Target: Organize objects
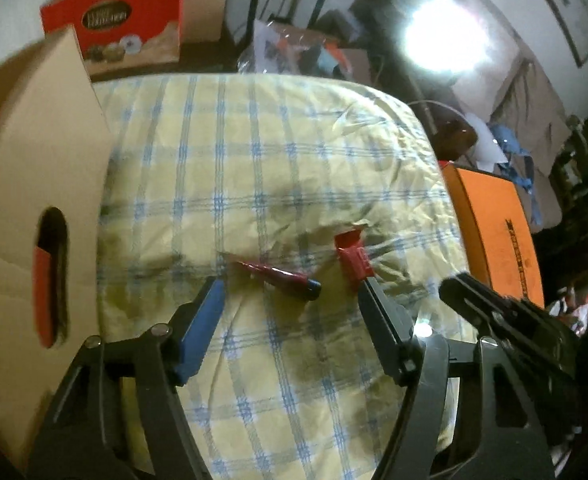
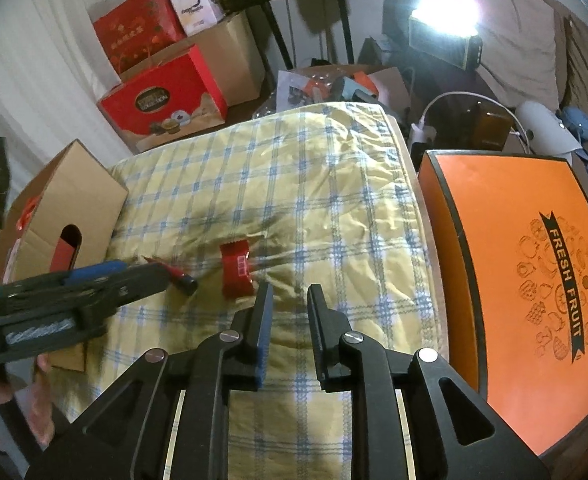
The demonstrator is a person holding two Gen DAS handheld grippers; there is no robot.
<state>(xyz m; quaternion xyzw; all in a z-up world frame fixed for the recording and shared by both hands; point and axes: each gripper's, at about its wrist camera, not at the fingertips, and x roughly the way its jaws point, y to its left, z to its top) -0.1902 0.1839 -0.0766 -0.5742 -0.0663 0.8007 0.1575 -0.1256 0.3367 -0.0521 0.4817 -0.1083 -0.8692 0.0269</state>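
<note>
Left wrist view, carrier: a yellow checked cloth (image 1: 278, 168) covers a padded top.
Left wrist view, task things: a dark red pen (image 1: 278, 277) and a red wrapped sweet (image 1: 353, 258) lie side by side near the middle of the cloth, just apart.
Left wrist view, left gripper (image 1: 290, 286): jaws apart, tips low over the cloth, the pen lying between them; the pads do not press on it. The far tip stands just beside the sweet.
Left wrist view, box: a cardboard box (image 1: 34, 160) with a hand slot stands at the cloth's left edge.
Right wrist view, right gripper (image 2: 290, 296): jaws a narrow gap apart, nothing between them, hovering over bare cloth nearer than the sweet.
Right wrist view, surroundings: an orange fruit box (image 2: 513, 280) sits beyond the cloth's right edge.
Step in hand: by my reading, the left gripper is settling onto the pen for a pick.
Next move: close squarely on the pen's barrel without nudging the sweet, then lift; the cardboard box looks the likely home.
</note>
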